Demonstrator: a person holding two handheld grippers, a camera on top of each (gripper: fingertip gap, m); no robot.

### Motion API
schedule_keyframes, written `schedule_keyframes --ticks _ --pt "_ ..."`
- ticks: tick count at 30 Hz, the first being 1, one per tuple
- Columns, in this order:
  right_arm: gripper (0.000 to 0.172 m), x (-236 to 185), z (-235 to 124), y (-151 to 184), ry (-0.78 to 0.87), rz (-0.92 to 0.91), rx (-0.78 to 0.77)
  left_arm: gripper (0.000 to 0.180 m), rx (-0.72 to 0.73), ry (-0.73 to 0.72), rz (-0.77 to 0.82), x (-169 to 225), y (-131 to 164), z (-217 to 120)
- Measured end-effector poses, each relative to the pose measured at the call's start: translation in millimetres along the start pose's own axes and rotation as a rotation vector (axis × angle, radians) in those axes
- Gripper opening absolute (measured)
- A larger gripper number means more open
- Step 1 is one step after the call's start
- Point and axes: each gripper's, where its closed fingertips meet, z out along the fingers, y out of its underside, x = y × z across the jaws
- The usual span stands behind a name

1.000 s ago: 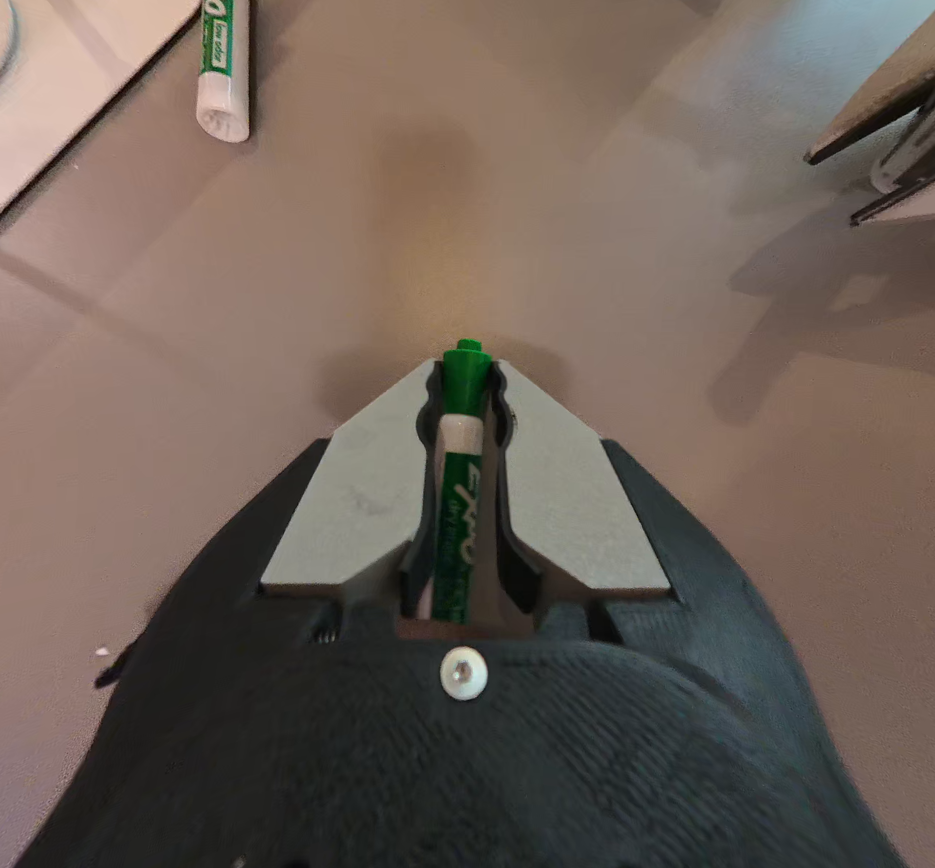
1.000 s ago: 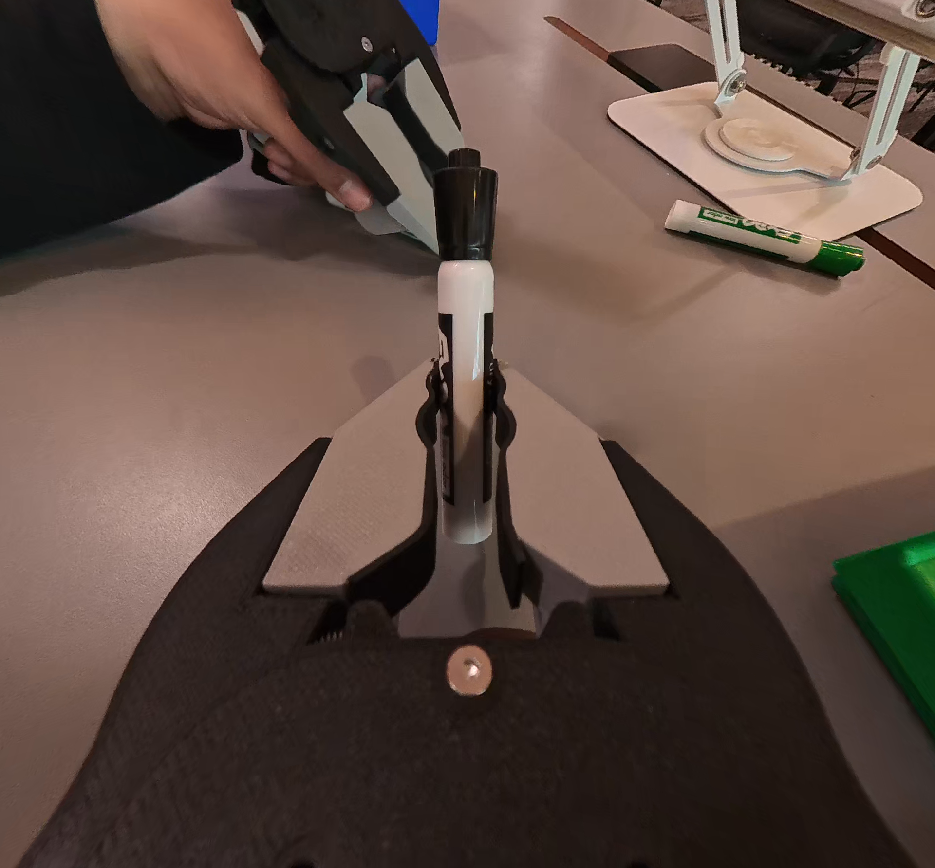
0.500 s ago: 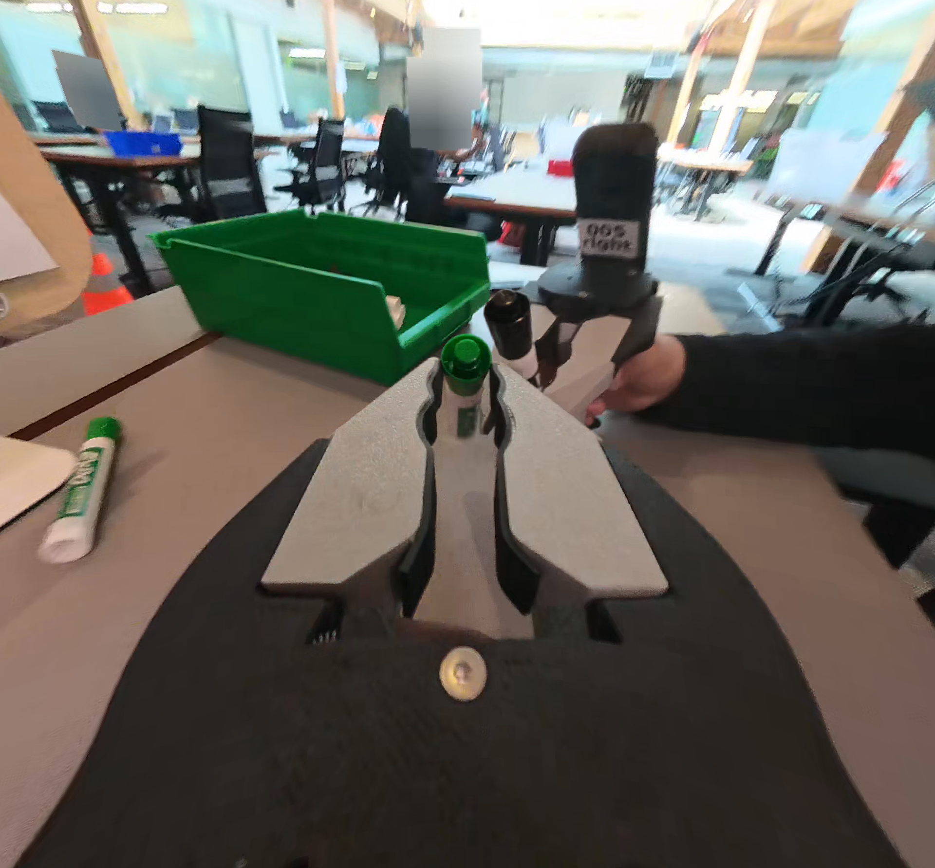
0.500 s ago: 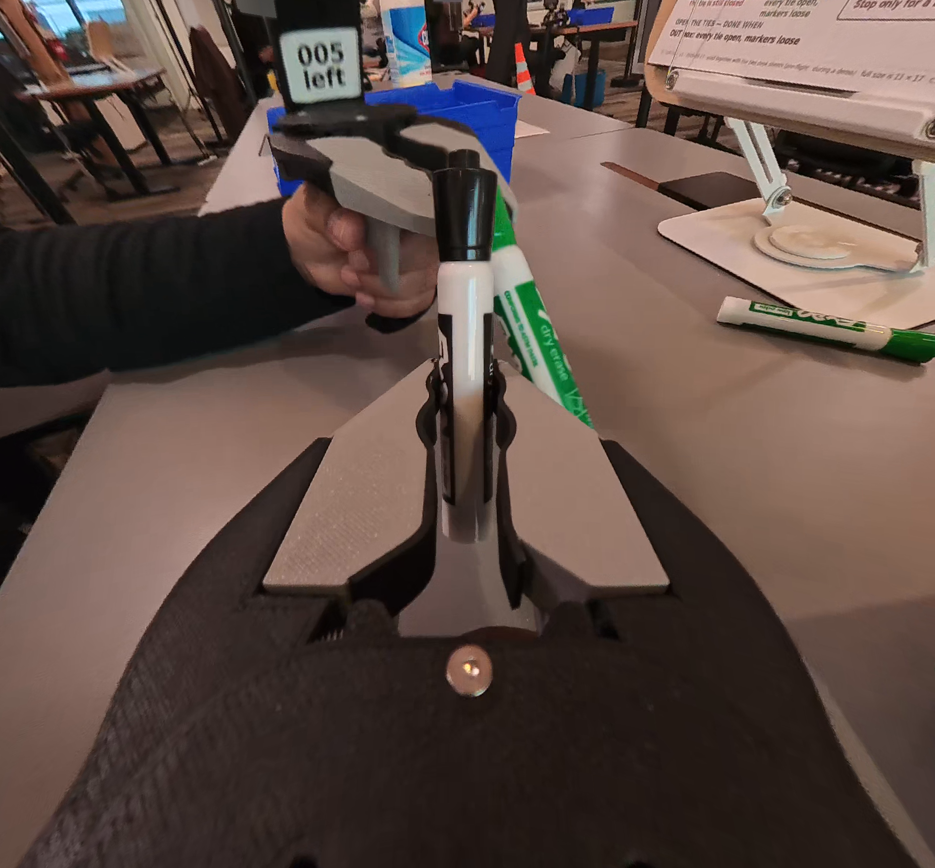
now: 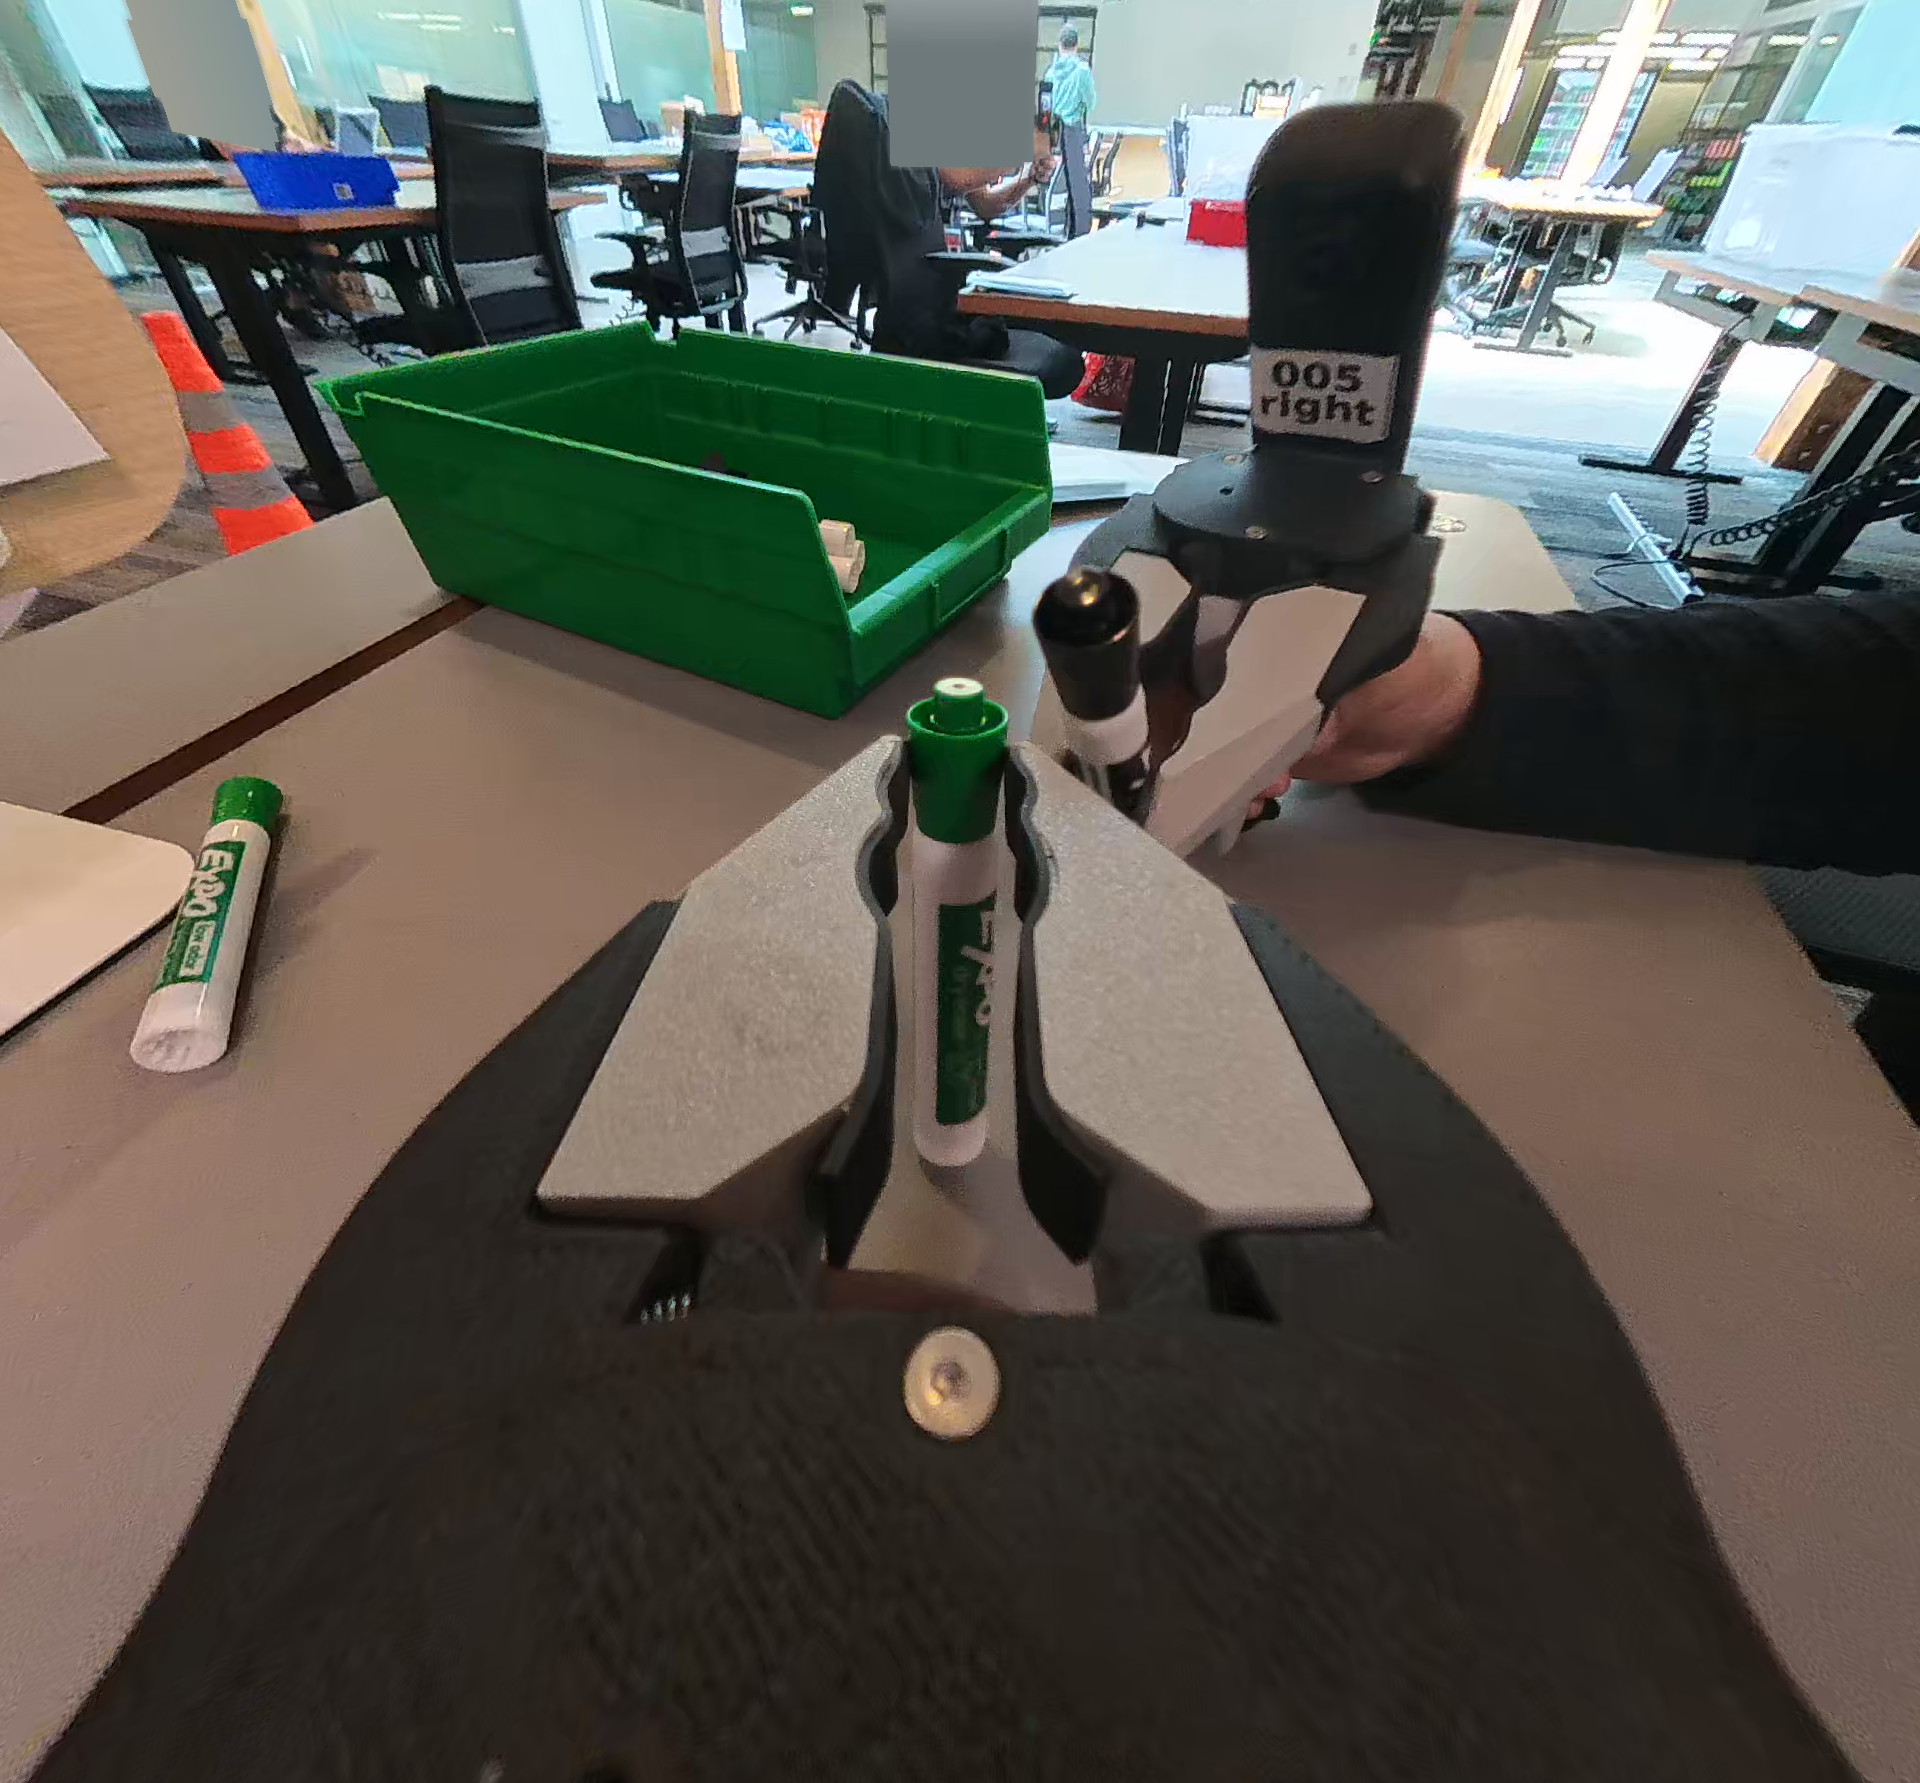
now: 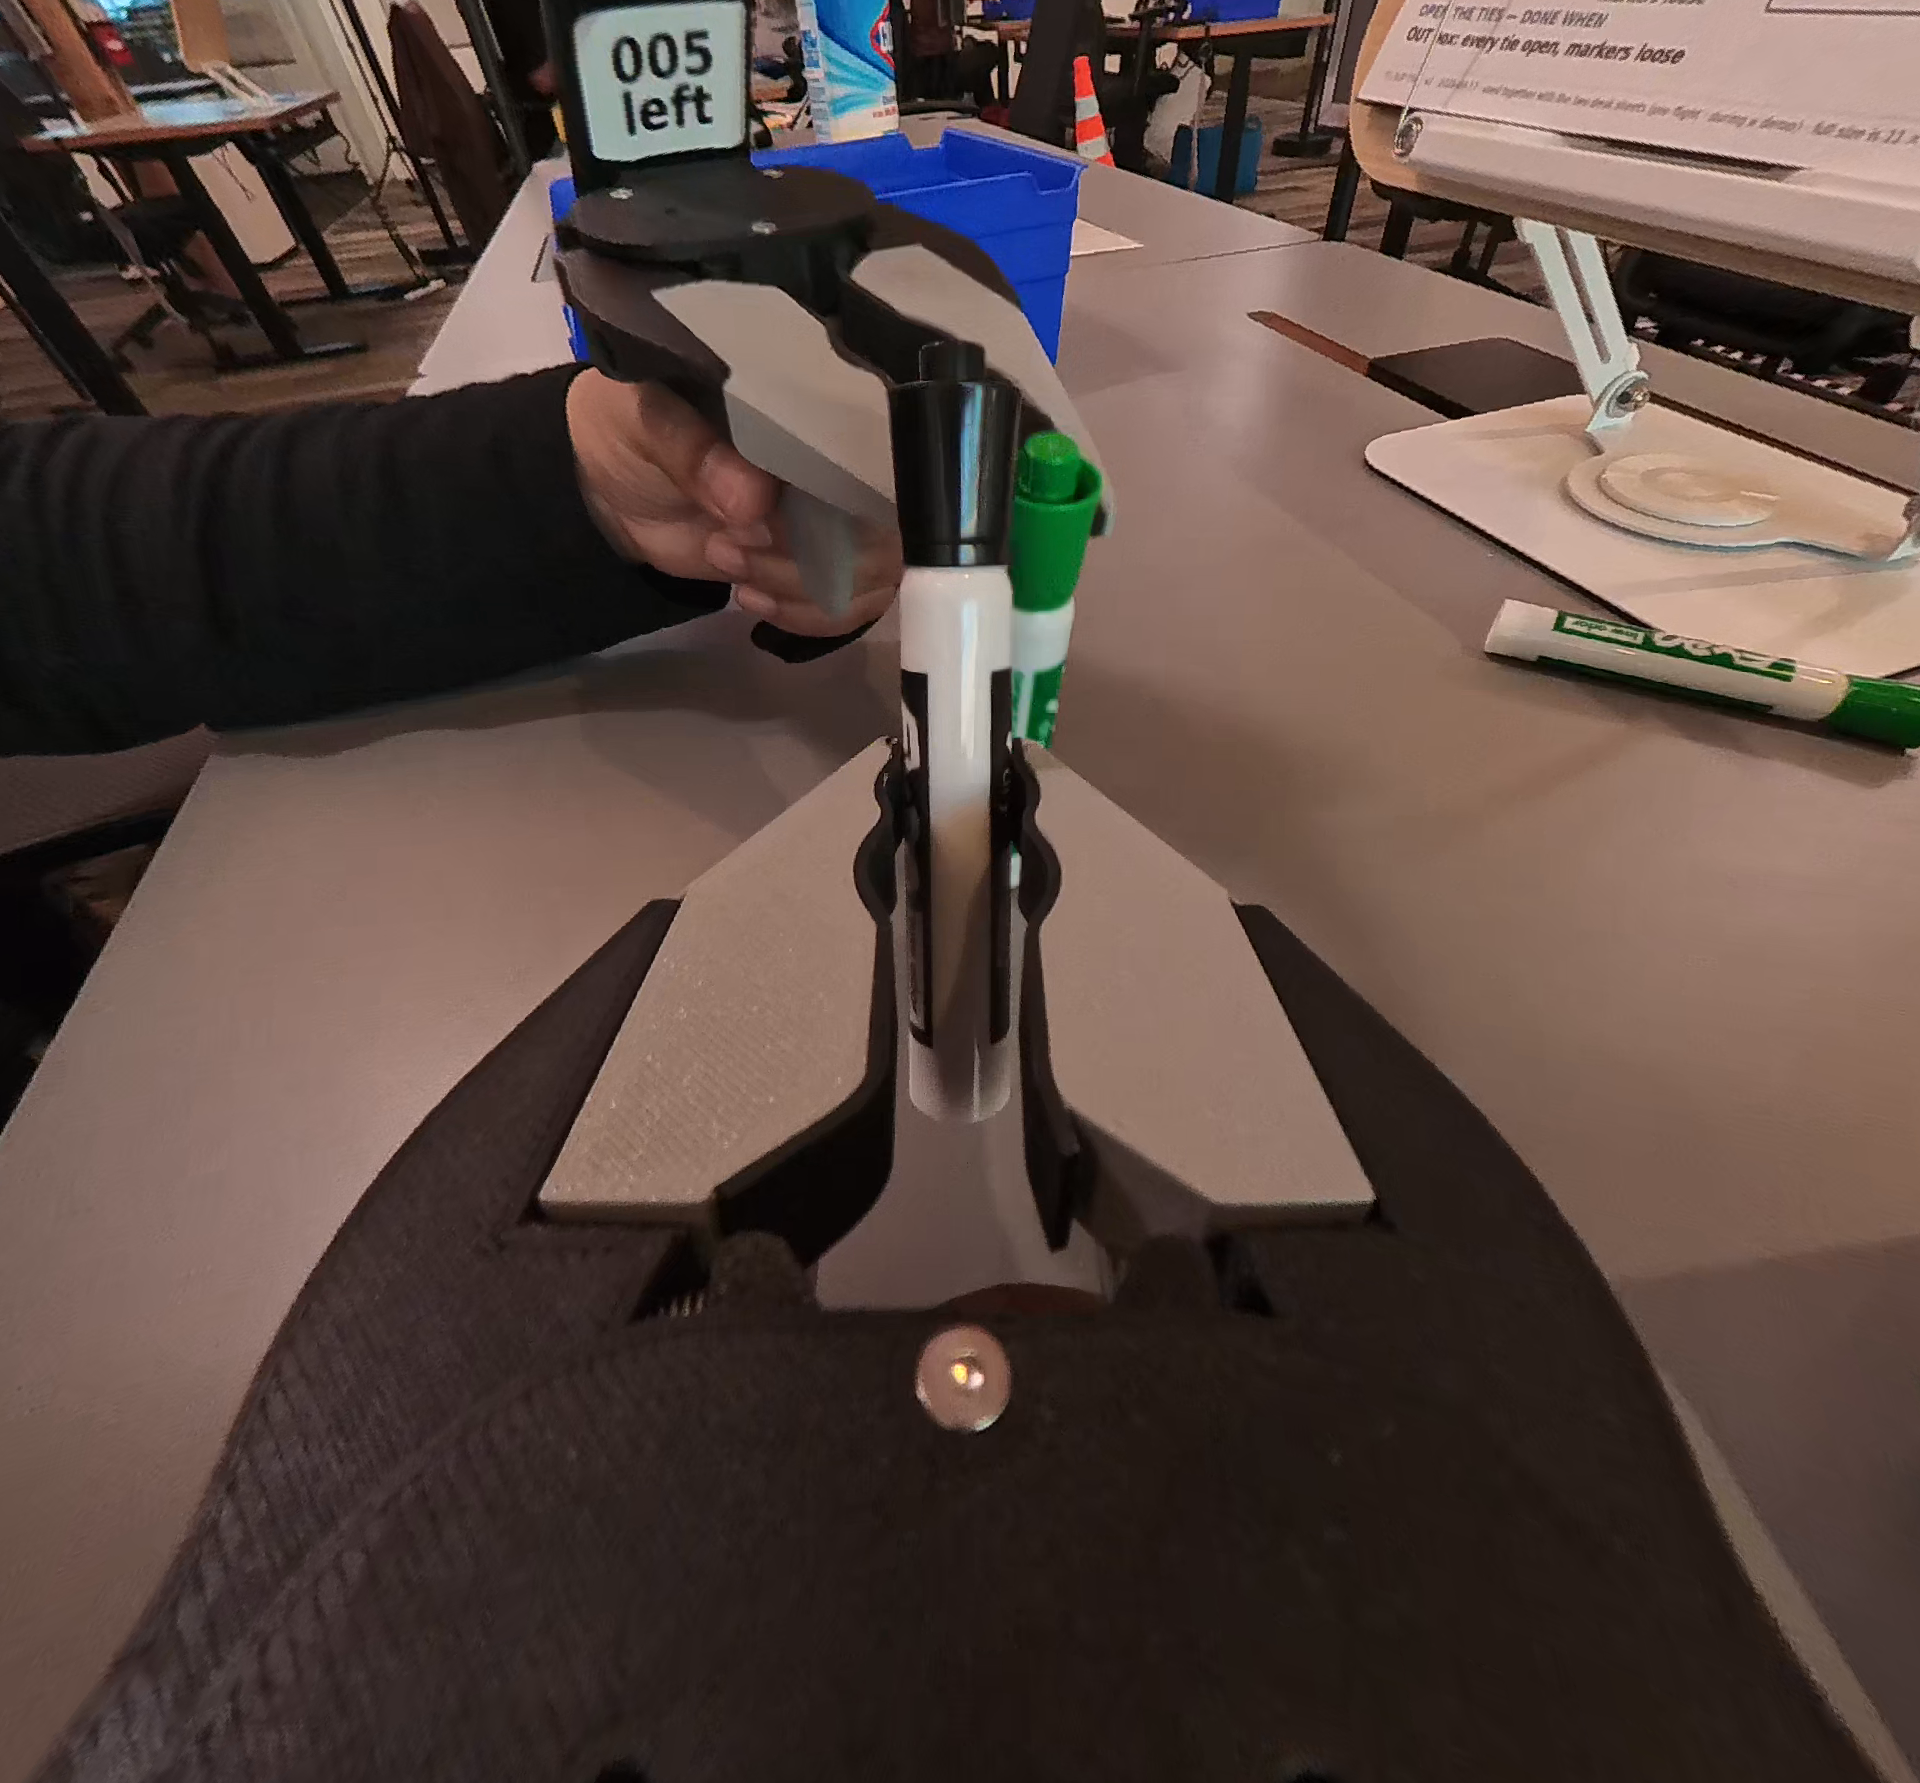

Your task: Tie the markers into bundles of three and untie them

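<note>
Grey textured pads on both grippers, kind of a sandpapery wedge shape with wavy black rubber lining the inner edges. The left gripper point(image 5: 958, 783) is clamped on a green marker point(image 5: 954, 944): smooth white barrel, glossy green cap poking out past the tips, both pads pressed against it. The right gripper point(image 6: 958, 777) is clamped the same way on a black marker point(image 6: 956, 694), which has a shiny black cap and a white barrel with a black printed band, standing upright out of the jaws.

From the right wrist view the two markers sit side by side, caps up, the green one just behind and to the right of the black one, close enough that I can't tell if they touch. Each gripper is held by a hand point(image 6: 675, 497) in a dark sleeve.

A third marker point(image 5: 208, 923), green-capped, lies flat on the matte grey table point(image 5: 520, 798) near the rounded white base of a stand point(image 6: 1662, 486). A green plastic bin point(image 5: 665, 507) with ribbed walls sits further back, with a few white cylindrical ends point(image 5: 840, 554) visible inside. A blue bin point(image 6: 987, 195) sits behind the left gripper.
</note>
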Motion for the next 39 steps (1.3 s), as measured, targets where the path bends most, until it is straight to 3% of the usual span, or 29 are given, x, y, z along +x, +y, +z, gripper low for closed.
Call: schedule_keyframes --ticks 15,21,23,26,28,30,34,39 --pt "0.015 4 -4 -2 0.002 0.032 0.019 0.025 -0.015 -0.005 -0.022 -2 4 0" --pt "0.015 -1 -9 -11 0.0 -0.003 0.058 0.043 0.021 -0.034 -0.003 -7 -14 -15" --pt "0.015 -6 -12 -19 -0.014 -0.026 0.085 0.041 0.081 -0.021 -0.012 -4 -32 -27" --pt "0.015 -19 -16 -28 -0.042 -0.078 0.115 0.022 0.15 0.025 0.018 11 -55 -43" --pt "0.015 -30 -17 -32 -0.082 -0.101 0.117 0.026 0.142 0.066 0.045 27 -62 -46" --pt "0.015 -35 -16 -33 -0.083 -0.122 0.118 0.04 0.095 0.099 0.056 41 -61 -42" --pt "0.015 -42 -10 -28 -0.094 -0.144 0.085 0.041 0.024 0.138 0.096 63 -54 -27" --pt "0.015 -47 -5 -22 -0.112 -0.162 0.055 0.022 -0.018 0.151 0.117 73 -48 -20"
